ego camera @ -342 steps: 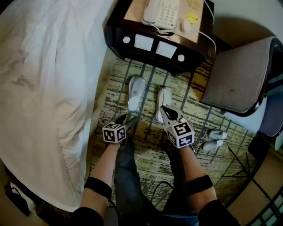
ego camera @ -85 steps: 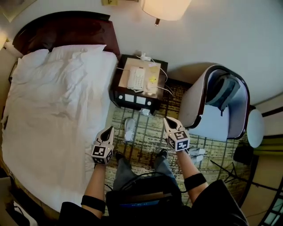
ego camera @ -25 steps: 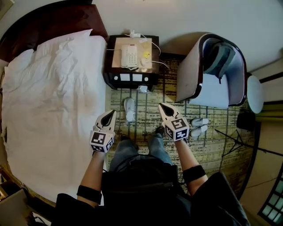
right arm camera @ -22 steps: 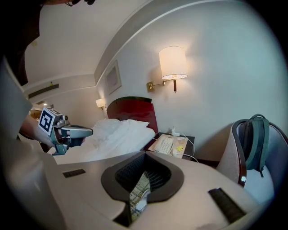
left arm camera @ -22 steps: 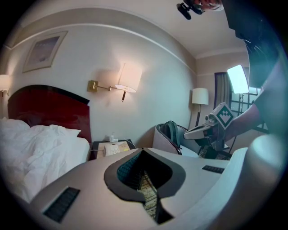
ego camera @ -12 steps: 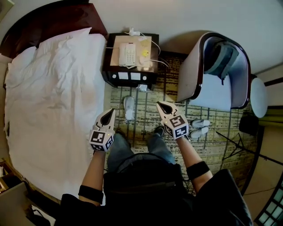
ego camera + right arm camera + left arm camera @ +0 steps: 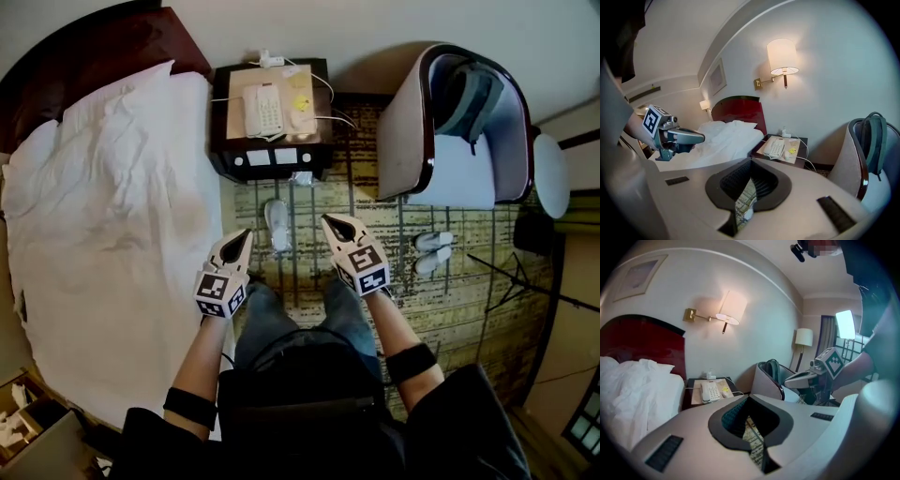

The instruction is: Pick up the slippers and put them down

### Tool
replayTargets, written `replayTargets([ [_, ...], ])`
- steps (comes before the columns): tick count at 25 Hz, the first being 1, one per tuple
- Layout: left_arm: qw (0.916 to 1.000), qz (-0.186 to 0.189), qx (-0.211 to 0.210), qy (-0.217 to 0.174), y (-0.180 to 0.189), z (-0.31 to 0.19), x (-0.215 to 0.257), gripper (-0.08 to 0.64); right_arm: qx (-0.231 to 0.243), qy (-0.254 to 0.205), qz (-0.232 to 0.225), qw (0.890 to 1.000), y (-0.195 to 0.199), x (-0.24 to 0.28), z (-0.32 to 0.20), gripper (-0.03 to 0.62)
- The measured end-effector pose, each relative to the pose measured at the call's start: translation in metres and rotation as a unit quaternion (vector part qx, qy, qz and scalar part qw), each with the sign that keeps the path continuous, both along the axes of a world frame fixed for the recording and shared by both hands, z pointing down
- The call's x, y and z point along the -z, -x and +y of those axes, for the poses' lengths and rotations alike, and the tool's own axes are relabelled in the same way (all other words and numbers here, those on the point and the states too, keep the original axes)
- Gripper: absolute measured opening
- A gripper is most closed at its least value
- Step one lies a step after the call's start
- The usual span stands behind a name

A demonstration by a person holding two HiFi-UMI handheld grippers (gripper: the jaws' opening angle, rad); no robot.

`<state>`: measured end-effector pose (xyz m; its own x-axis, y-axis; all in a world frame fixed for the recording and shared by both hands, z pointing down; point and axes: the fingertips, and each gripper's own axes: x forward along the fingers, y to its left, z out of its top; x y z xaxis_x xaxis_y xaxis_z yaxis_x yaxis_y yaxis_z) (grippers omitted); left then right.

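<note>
The left gripper [image 7: 240, 240] and the right gripper [image 7: 334, 225] are both held high over the floor by a standing person. Each has its fingers pressed fully together with nothing between them, and their own views show only a thin slit of rug through the closed tips.

One white soft slipper [image 7: 277, 225] lies flat on the olive striped rug [image 7: 469, 309], far below and between the two sets of fingers, a little nearer the left ones. Its length runs on ahead of them toward the dark wooden bedside counter [image 7: 223, 122] with the cream telephone [image 7: 263, 109]. Its mate I cannot make out; it may lie under the right fingers, where a pale patch shows through the slit in the right gripper view. A second pair of white slippers [image 7: 433, 251] rests out to the right of the right fingers, near the grey armchair [image 7: 412, 131]. The white bed [image 7: 103, 216] runs along to the left of the left fingers.

The slipper's spot beside the bed looks chosen for stepping into on rising. Shut, empty fingers held side by side suggest a neutral carry rather than a reach
</note>
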<state>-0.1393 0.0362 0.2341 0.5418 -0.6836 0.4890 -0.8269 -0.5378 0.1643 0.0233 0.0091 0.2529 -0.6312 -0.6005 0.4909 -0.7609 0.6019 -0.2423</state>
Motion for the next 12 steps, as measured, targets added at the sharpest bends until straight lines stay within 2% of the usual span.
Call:
replayTargets([
  [5,0.9992,0.006,0.001,0.04,0.01,-0.003,-0.046,0.002,0.007,0.02,0.006,1.0,0.029,-0.034,0.001,0.0],
  [12,0.9927,0.032,0.006,0.116,0.014,0.003,-0.145,0.132,0.001,0.046,0.011,0.999,0.055,-0.11,-0.004,0.0],
])
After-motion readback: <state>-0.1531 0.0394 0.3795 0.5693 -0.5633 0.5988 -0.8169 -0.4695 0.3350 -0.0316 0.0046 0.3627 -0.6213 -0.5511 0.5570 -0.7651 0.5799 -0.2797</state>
